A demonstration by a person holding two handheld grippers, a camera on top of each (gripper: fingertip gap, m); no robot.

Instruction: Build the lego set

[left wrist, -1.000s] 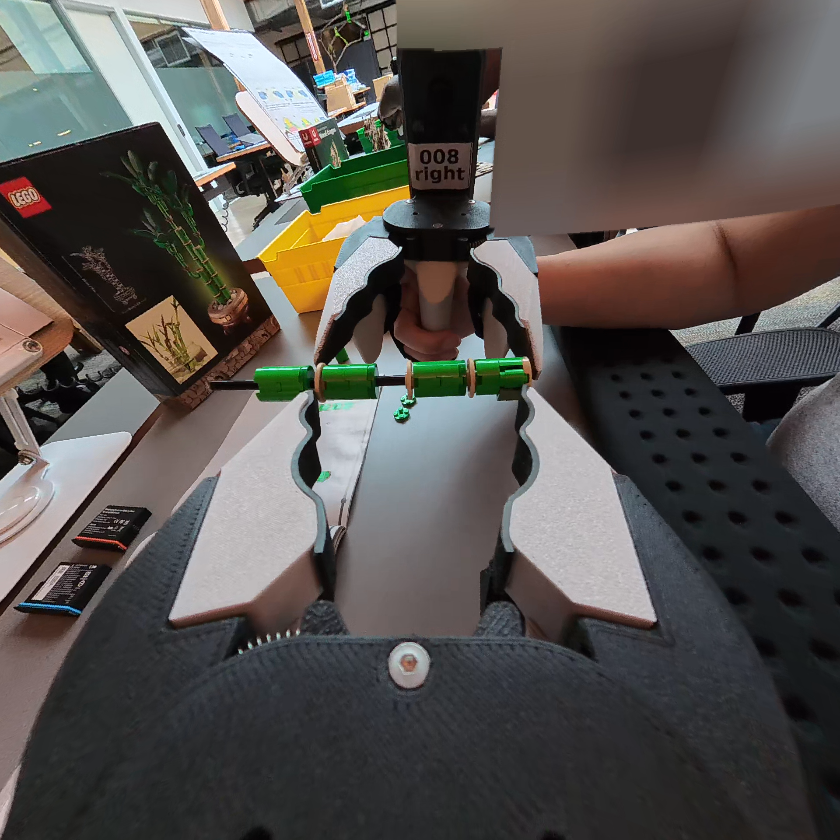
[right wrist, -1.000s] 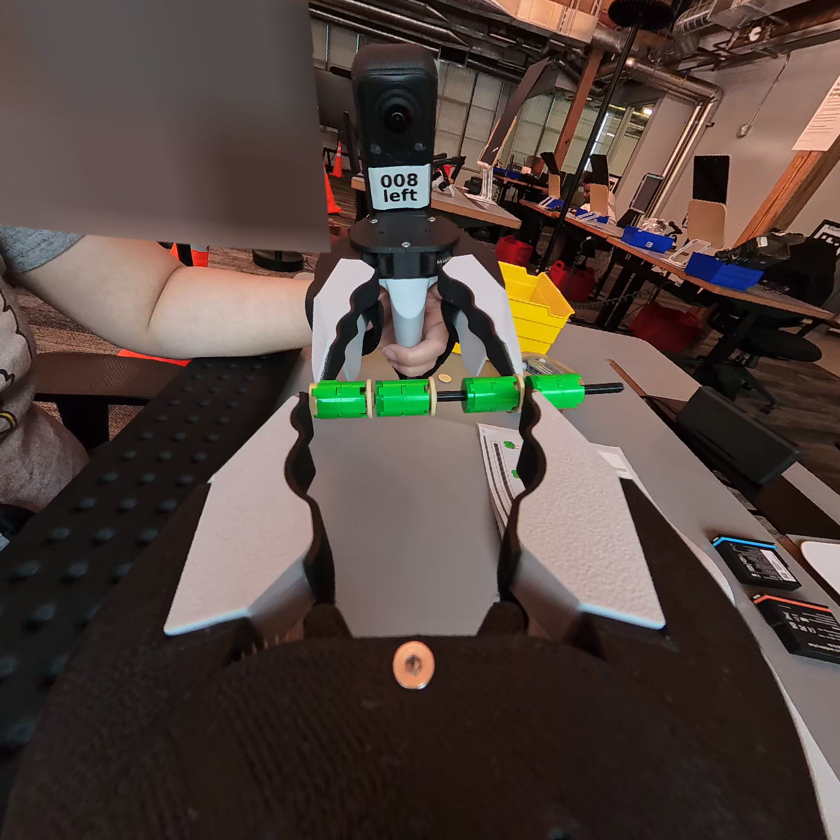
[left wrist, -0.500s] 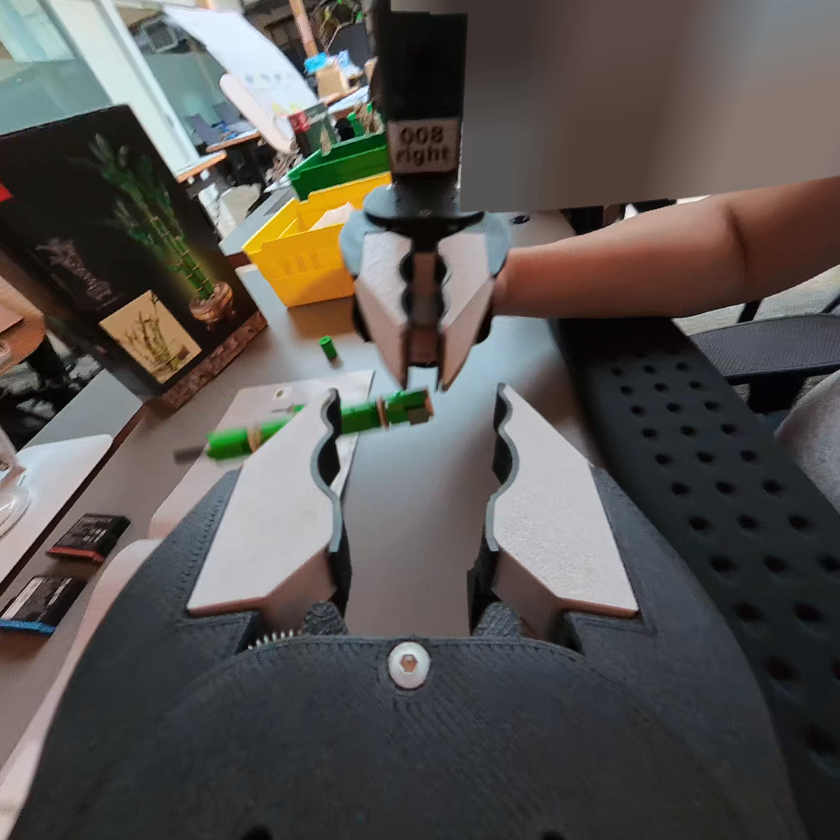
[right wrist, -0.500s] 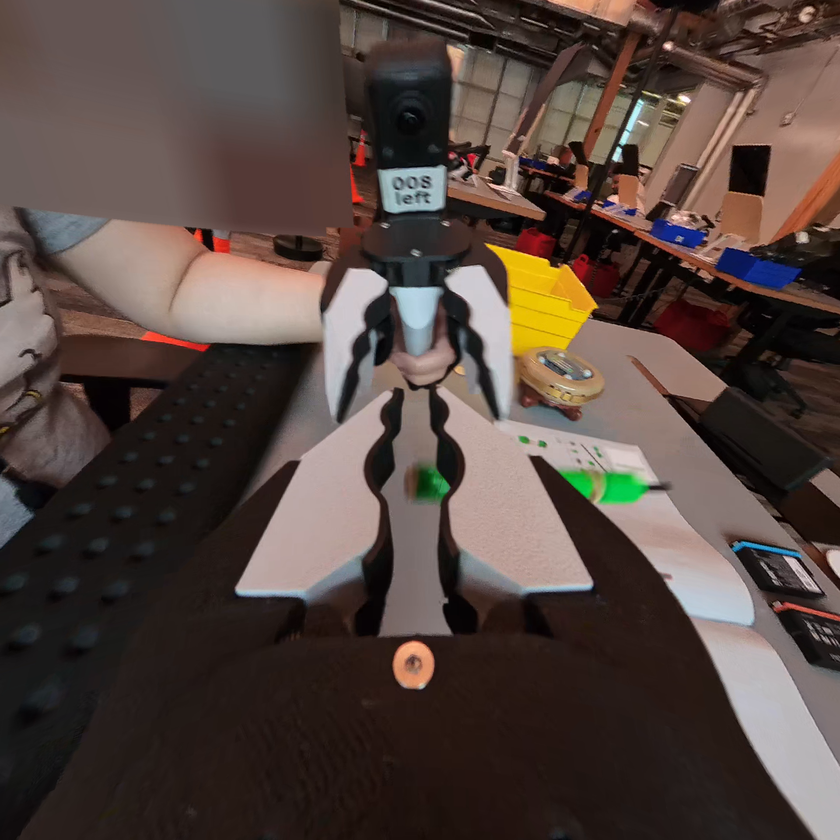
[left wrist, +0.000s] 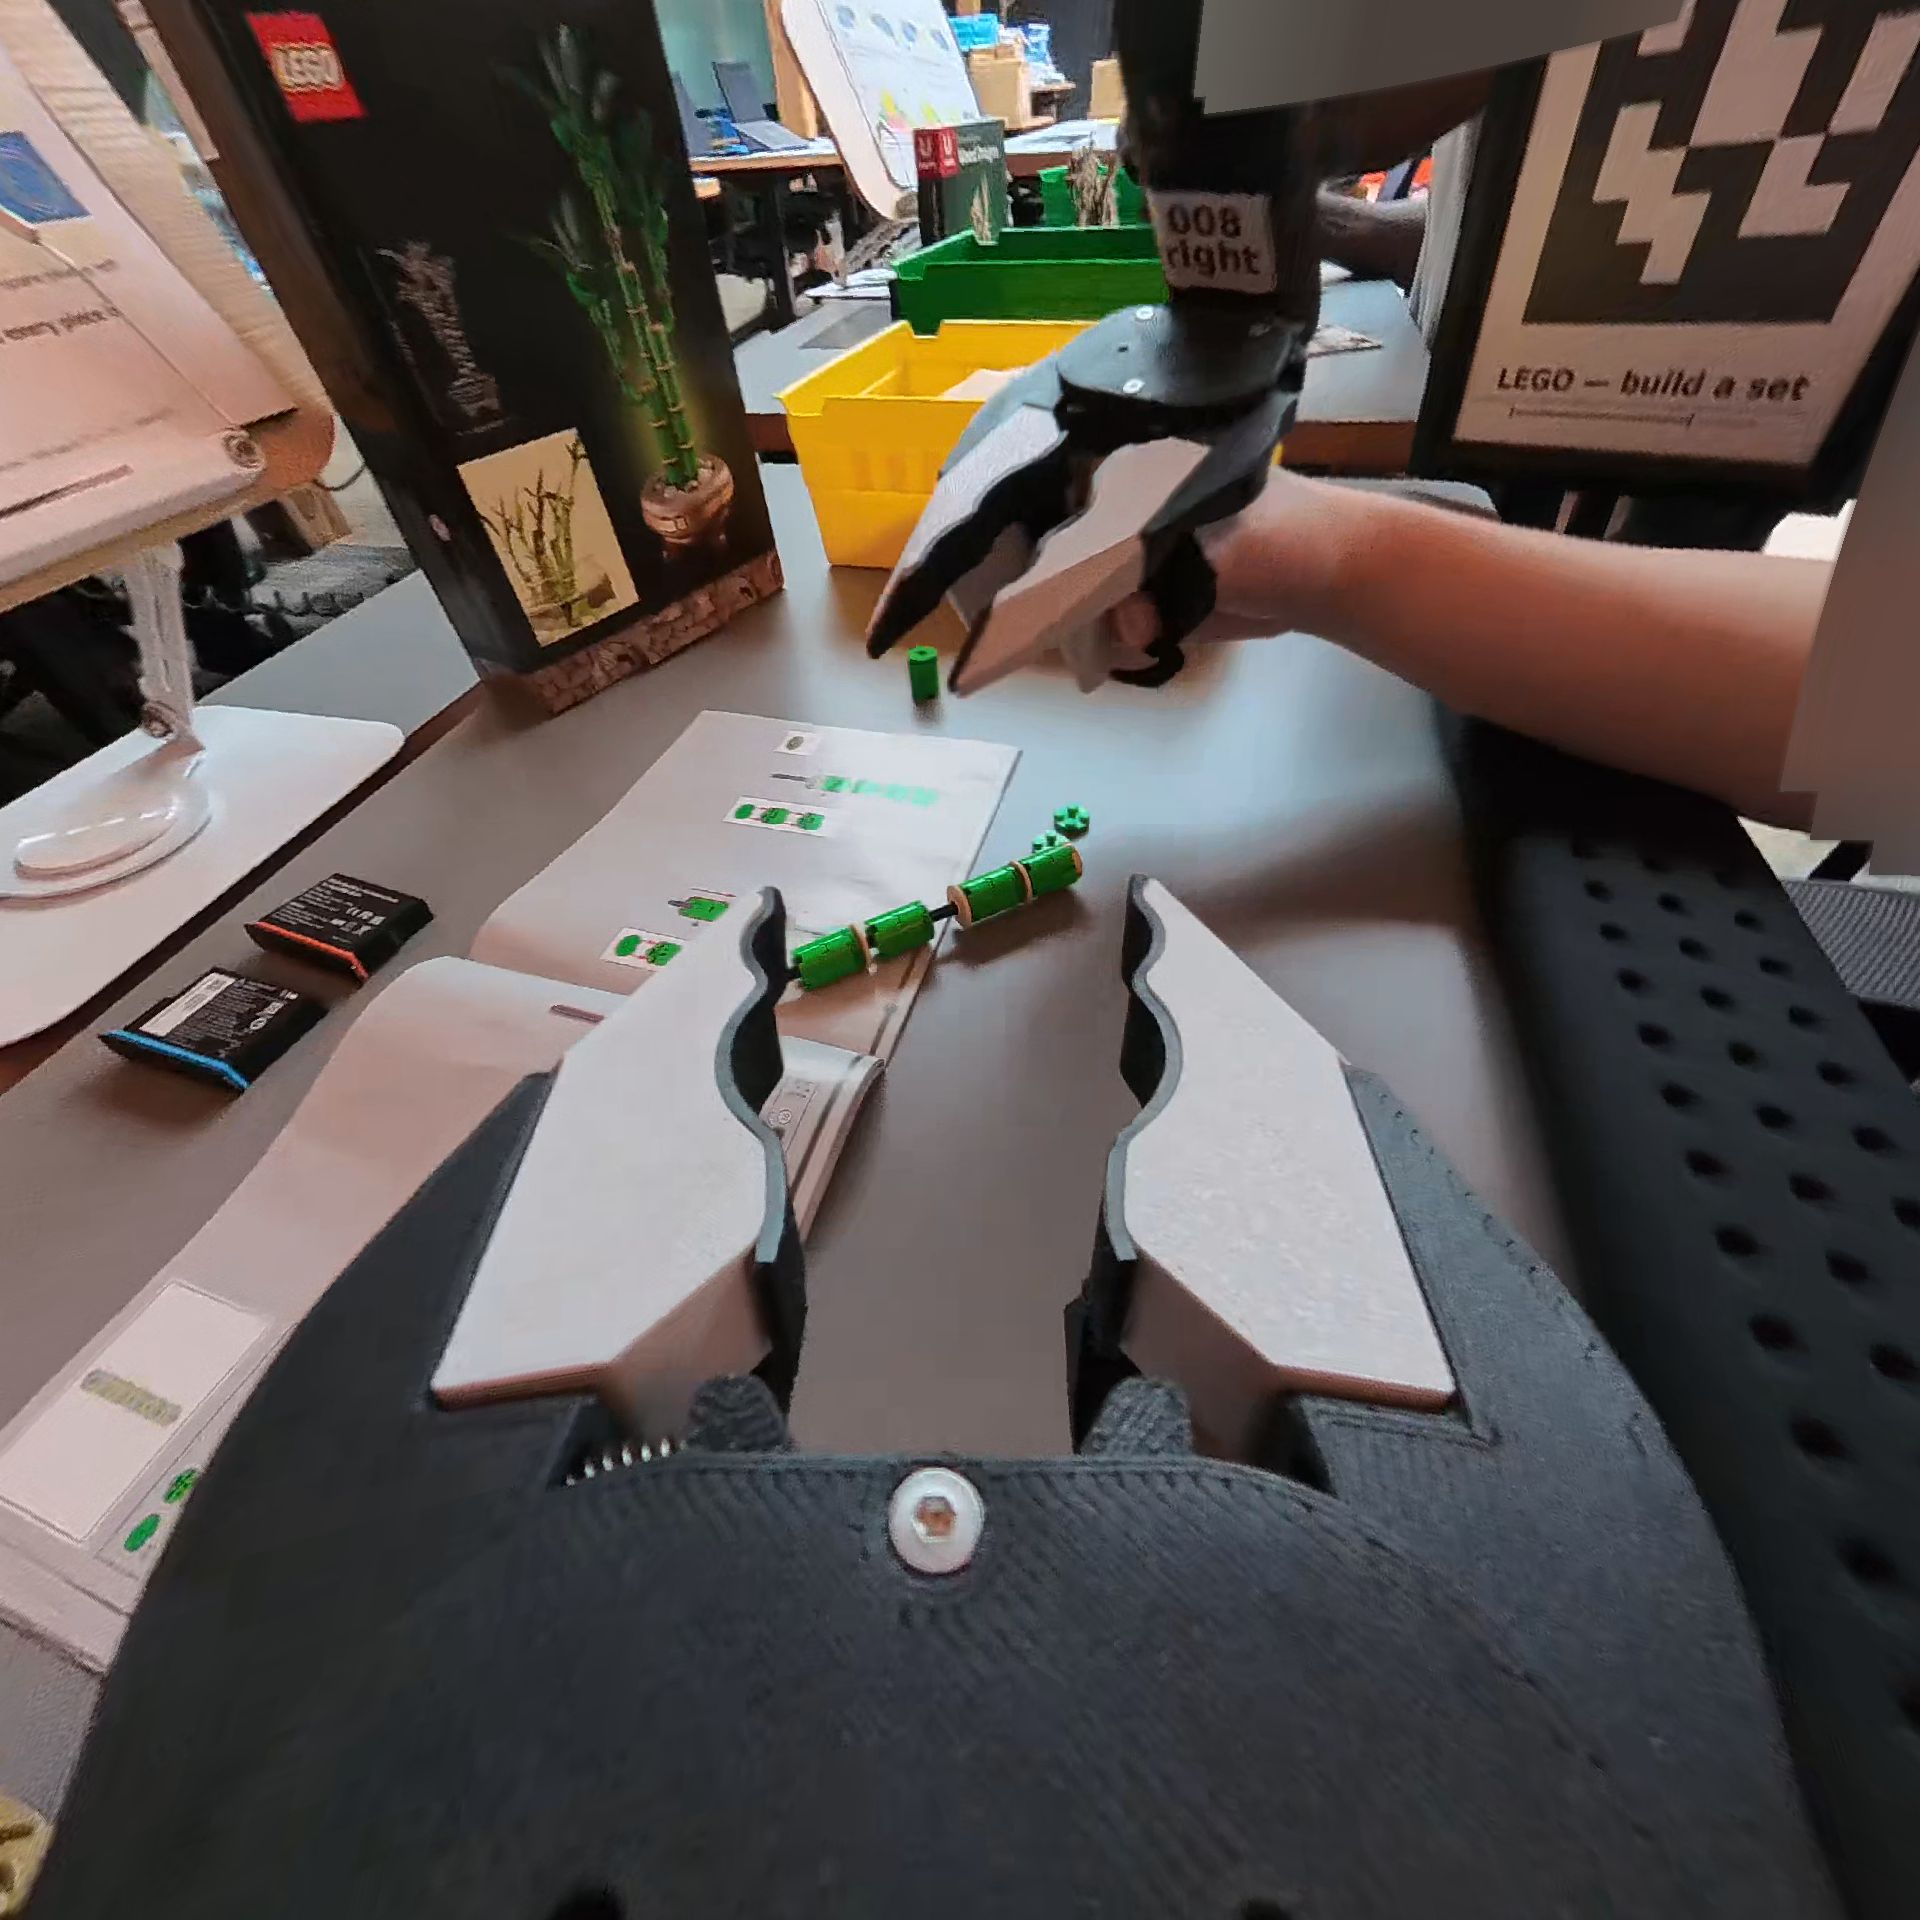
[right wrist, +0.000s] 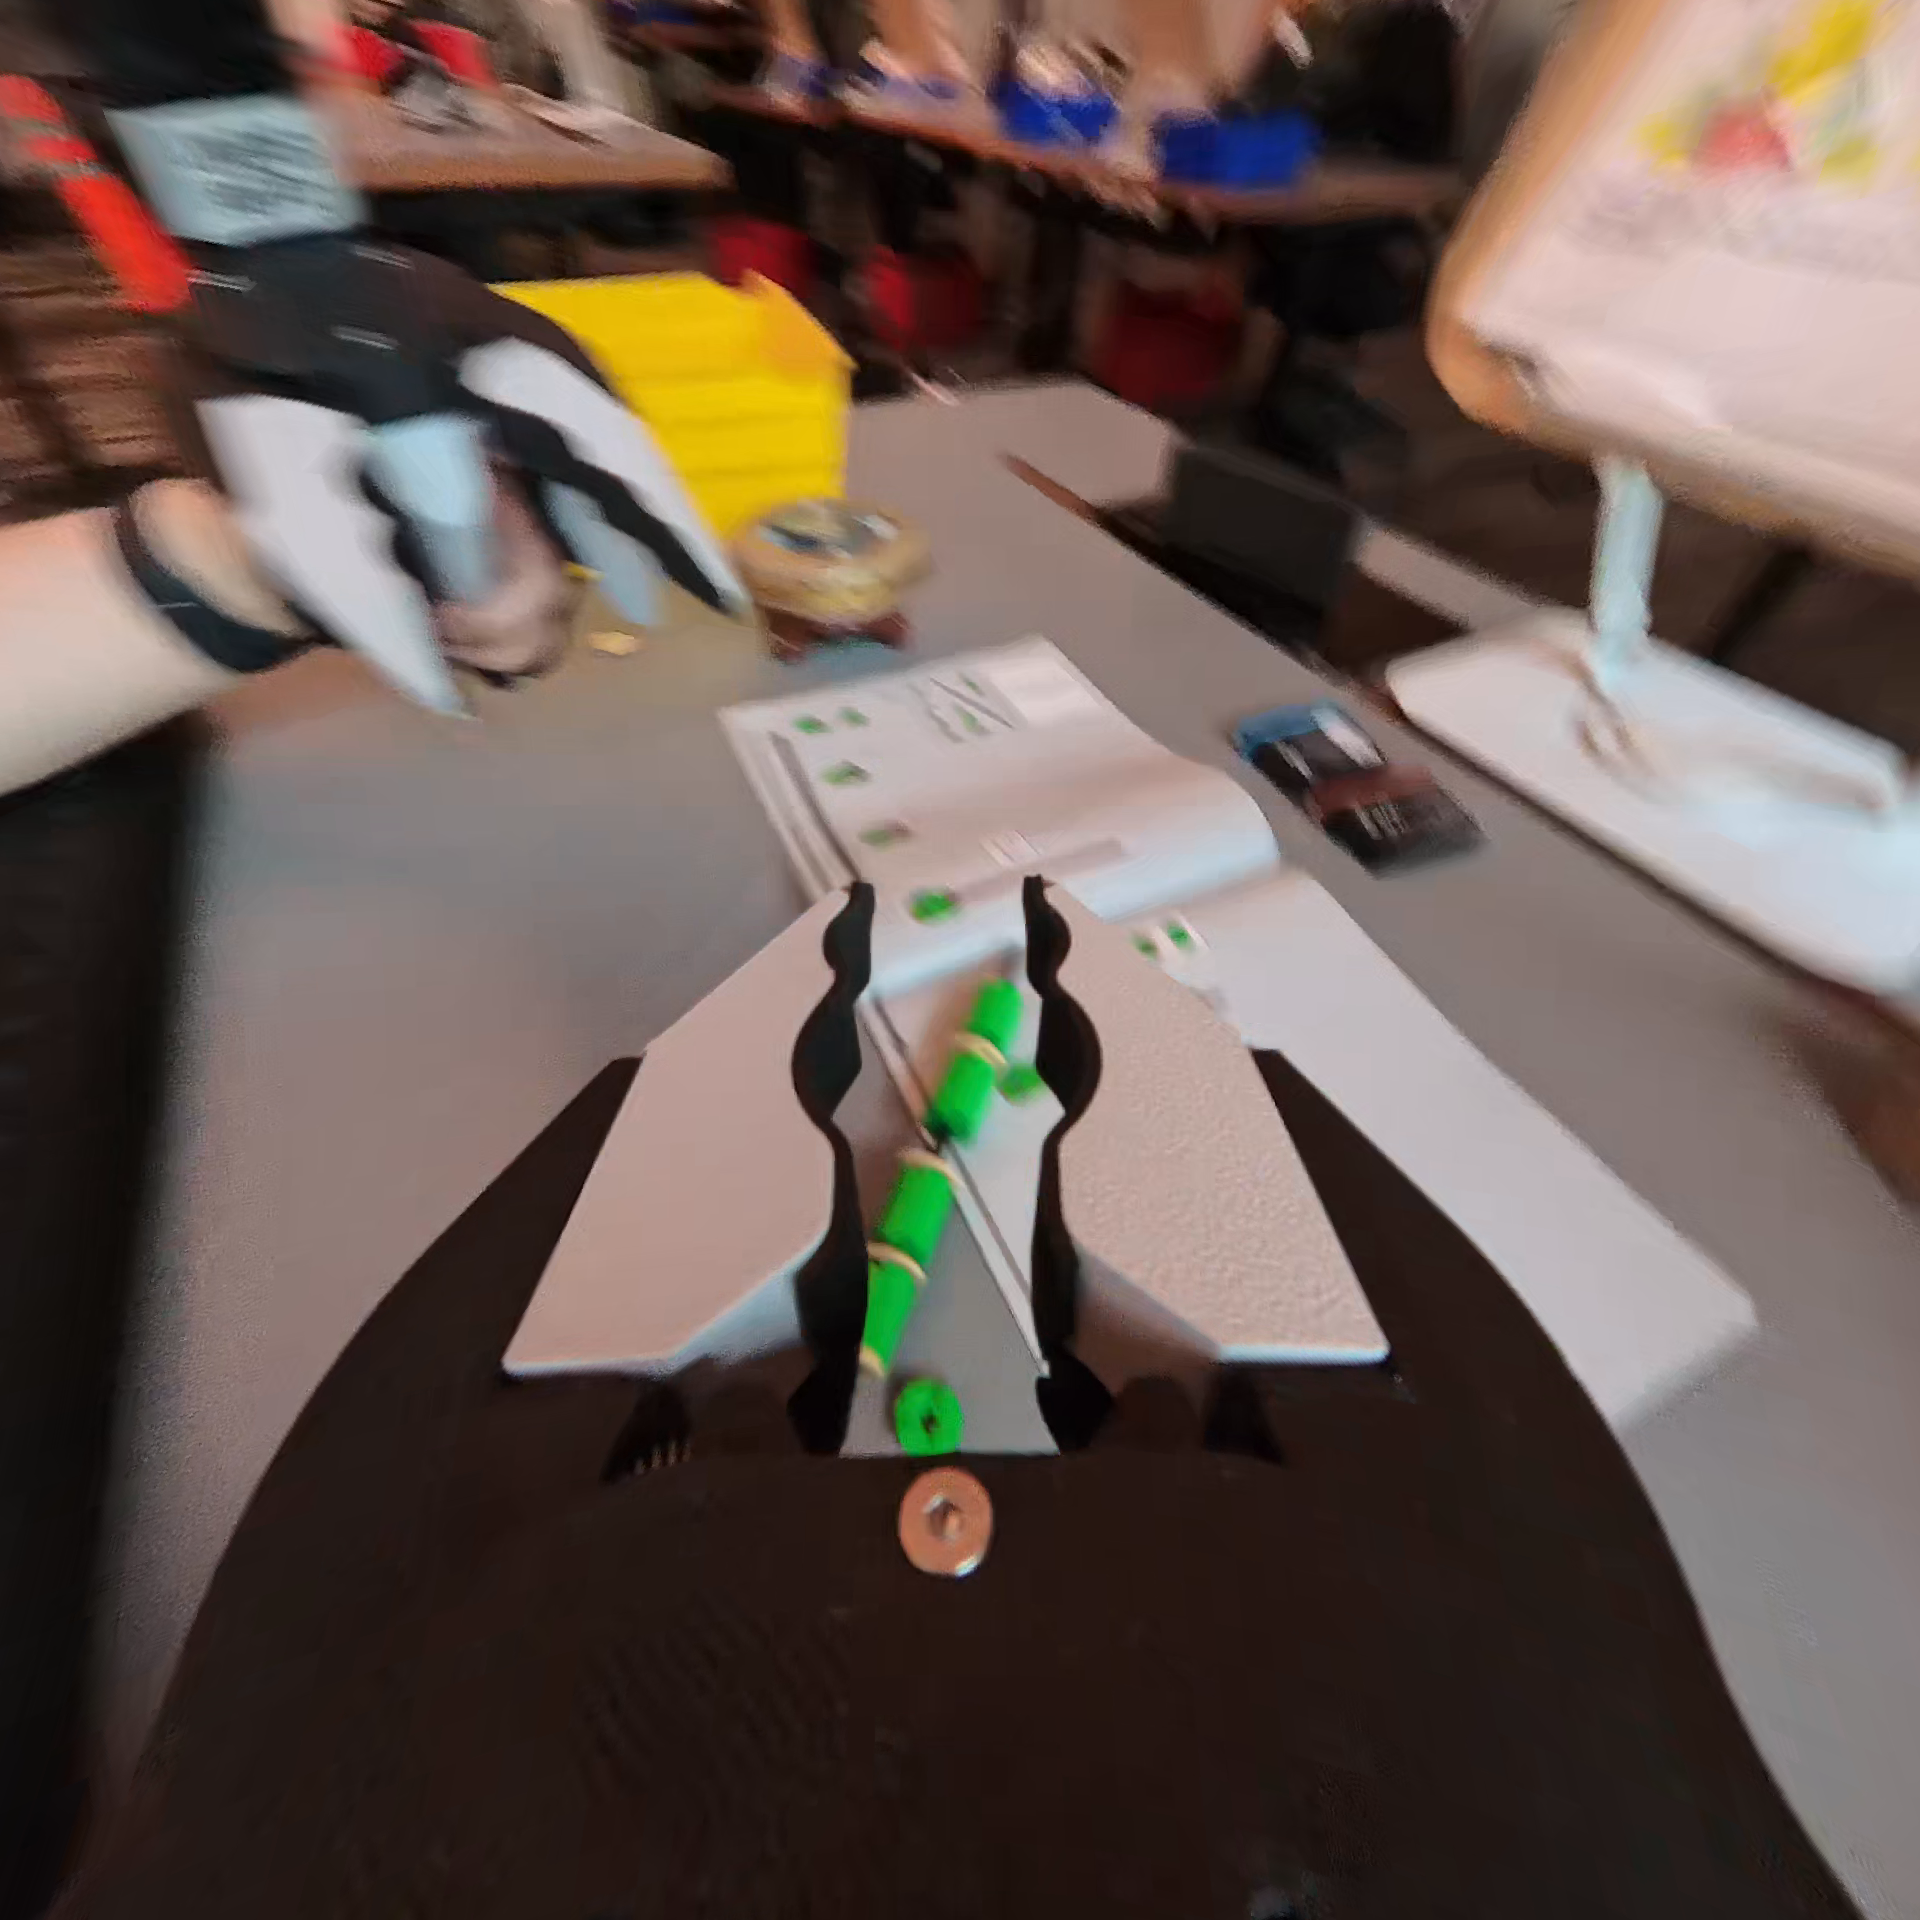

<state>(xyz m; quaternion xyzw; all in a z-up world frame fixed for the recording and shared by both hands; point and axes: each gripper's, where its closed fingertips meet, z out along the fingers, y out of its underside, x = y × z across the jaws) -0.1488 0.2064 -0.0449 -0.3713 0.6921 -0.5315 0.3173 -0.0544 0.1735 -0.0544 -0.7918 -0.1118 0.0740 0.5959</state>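
A green bamboo stalk (left wrist: 935, 920), made of green segments with tan rings on a black axle, lies on the table, partly on the open instruction booklet (left wrist: 831, 821). My left gripper (left wrist: 951, 902) is open and empty just above and short of it. My right gripper (left wrist: 914, 667) is farther back, tips pointing down by a small green cylinder (left wrist: 922, 670). In the blurred right wrist view my right gripper (right wrist: 948, 899) stands narrowly open and empty, and the stalk (right wrist: 925, 1195) shows on the table through the gap. Small round green pieces (left wrist: 1070, 821) lie beside the stalk's far end.
The black set box (left wrist: 499, 343) stands at the back left, with a yellow bin (left wrist: 883, 457) and a green bin (left wrist: 1029, 275) behind. Two black battery packs (left wrist: 281, 966) and a white stand base (left wrist: 156, 810) lie left. A black perforated surface (left wrist: 1714, 1091) borders the right. A round tan pot (right wrist: 831, 551) sits near the bin. One gripper's finger ends stand about 11 centimeters off the other's.
Both grippers held the stalk in the air between them. The left let go, the right lowered it, and now it lies on the table with both grippers off it.
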